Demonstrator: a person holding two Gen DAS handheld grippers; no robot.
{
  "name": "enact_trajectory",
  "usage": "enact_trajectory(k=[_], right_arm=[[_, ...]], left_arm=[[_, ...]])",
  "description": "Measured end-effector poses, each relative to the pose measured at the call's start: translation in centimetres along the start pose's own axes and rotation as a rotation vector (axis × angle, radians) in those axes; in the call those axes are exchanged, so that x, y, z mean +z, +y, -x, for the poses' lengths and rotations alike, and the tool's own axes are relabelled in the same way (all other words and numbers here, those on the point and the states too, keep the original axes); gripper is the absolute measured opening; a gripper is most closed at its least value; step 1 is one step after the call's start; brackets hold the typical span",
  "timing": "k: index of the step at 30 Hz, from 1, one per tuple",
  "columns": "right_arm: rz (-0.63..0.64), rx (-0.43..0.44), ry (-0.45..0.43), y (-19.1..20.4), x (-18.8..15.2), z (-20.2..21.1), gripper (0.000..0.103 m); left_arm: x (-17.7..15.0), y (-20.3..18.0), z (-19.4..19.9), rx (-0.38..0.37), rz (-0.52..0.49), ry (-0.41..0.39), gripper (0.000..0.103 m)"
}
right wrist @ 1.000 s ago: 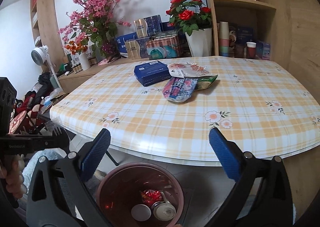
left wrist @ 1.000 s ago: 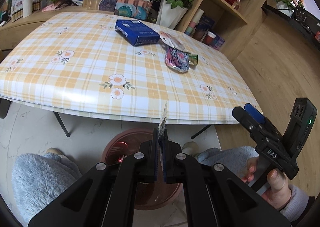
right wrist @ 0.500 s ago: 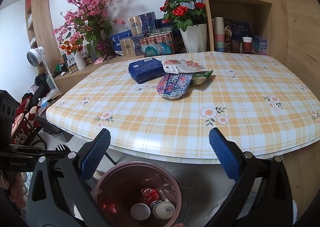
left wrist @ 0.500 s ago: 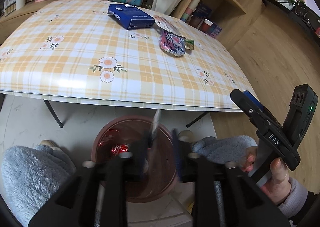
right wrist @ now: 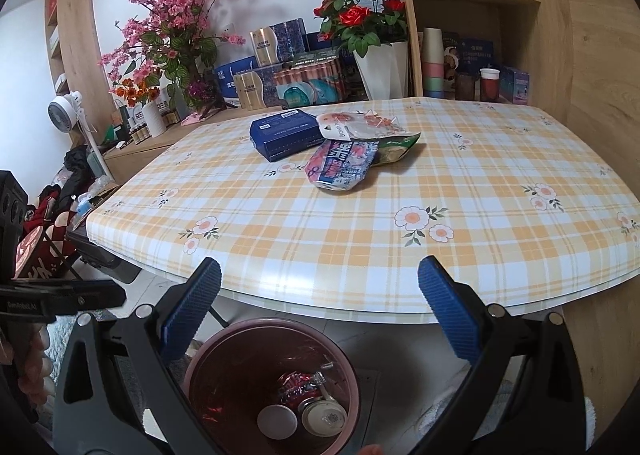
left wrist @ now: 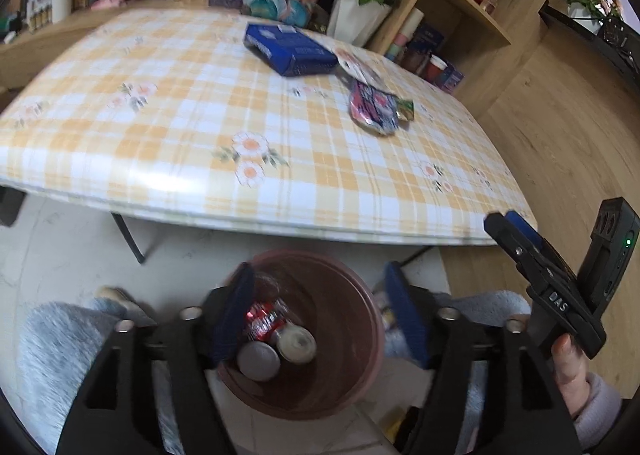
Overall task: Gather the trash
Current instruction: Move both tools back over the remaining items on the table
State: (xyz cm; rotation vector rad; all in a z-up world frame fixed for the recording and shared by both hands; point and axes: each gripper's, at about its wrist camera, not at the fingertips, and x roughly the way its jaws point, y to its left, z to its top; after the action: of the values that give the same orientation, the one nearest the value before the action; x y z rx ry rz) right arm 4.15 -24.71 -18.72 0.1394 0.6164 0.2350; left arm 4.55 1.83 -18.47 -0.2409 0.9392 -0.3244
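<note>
left gripper (left wrist: pixel 320 311) jaws, earlier shut on a thin wrapper, have just been opening above the bin (left wrist: pixel 360 319); nothing is between them now.

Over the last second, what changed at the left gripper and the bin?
The left gripper has just been opening over the bin and let go of the thin scrap it pinched; nothing is between its fingers now. The right gripper stayed open, and the blue box and wrappers stayed on the table.

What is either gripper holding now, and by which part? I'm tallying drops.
Nothing. The left gripper jaws have just opened above the bin; the right gripper is open too.
</note>
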Motion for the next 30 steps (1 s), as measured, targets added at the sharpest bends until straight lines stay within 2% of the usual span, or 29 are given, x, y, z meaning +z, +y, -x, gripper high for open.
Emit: enact_trajectory(k=[2, 4, 8, 15, 18, 24, 30], right_arm=[[-0.002, -0.001, 0.009, 0.0, 0.1, -0.2, 0.097], [0.009, 0.006, 0.02, 0.0, 0.5, -0.5, 0.097], [0.039, 0.01, 0.01, 0.0, 1.9, -0.7, 0.097], [0.08, -0.007, -0.006, -1.0, 5.1, -1.5, 0.097], [0.085, -0.003, 0.0, -1.8, 6.3, -2.0, 0.097], [0.092, 0.026, 0.042, -3.3, 8.1, -3.9, 0.097], [0.083, -0.021, 0.093, -5.5, 9.7, -6.4, 0.097]], left_arm=[[0.6, 0.2, 0.4, 0.045, -0.021, -0.039, 0.084], [1.4, 0.5, 0.6, 0.075, -0.033, -0.067, 0.09], [3.4, 1.1, 1.2, 0.143, -0.05, -0.134, 0.096], [6.6, 1.6, 2.1, 0.223, -0.071, -0.217, 0.097], [7.9, 1.2, 2.4, 0.252, -0.113, -0.265, 0.097], [9.7, 0.7, 1.8, 0.263, -0.161, -0.31, 0.097], [11.4, 0.5, 0.2, 0.278, -0.183, -0.329, 0.097]])
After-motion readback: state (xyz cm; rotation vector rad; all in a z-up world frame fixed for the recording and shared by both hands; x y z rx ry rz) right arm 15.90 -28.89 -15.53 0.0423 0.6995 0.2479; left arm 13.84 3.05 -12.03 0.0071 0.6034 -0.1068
